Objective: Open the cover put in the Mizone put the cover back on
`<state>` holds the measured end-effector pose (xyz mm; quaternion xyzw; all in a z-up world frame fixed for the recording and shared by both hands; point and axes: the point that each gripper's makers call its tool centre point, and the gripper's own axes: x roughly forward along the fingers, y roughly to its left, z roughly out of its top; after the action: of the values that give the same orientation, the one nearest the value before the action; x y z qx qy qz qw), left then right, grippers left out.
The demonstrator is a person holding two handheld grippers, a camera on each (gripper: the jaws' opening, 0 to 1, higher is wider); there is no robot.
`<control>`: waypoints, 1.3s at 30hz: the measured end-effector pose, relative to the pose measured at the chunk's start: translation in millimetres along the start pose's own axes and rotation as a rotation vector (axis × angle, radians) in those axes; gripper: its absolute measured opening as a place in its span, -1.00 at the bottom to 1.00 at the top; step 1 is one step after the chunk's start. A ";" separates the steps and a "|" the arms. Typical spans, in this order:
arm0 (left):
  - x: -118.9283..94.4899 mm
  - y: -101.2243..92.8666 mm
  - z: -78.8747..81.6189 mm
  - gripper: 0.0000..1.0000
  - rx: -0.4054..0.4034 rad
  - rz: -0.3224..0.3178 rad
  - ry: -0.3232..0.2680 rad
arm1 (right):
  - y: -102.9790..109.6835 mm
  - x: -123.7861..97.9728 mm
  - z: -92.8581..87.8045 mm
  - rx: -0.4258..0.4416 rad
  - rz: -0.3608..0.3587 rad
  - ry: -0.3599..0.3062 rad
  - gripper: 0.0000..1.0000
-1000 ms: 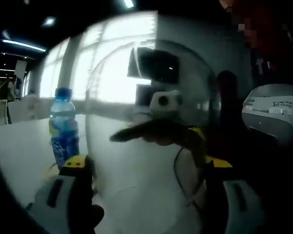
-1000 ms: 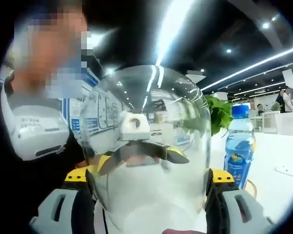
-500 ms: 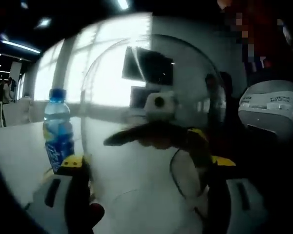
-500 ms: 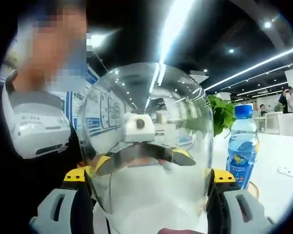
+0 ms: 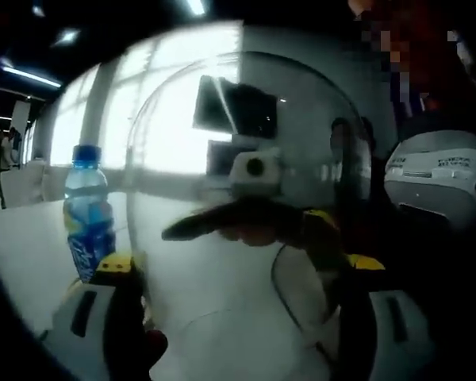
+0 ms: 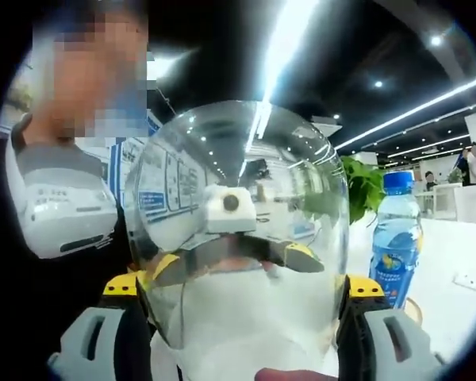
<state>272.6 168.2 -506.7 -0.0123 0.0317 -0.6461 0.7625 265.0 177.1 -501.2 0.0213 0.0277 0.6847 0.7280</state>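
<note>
Nearest in both views, one clear dome cover [image 6: 238,230] is held up between the two grippers: the right gripper [image 6: 242,317] has its jaws clamped against the cover's sides, and the left gripper [image 5: 238,305] grips the same cover [image 5: 246,182] from the opposite side. Seen through the glass, it blurs what lies behind. Beyond it, one Mizone bottle [image 6: 395,248] with a blue cap stands upright on the white table [image 6: 452,298], beside the cover and apart from it [image 5: 86,213]. Farther back stands one green plant [image 6: 363,186].
</note>
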 end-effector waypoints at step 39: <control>3.7 -10.3 56.0 0.73 -0.006 0.023 -0.004 | 8.8 -5.7 58.3 0.004 0.037 -0.071 0.81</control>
<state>266.6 161.6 -450.4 -0.0155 0.0323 -0.6371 0.7699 259.9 172.4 -442.4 0.0476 0.0029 0.6969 0.7156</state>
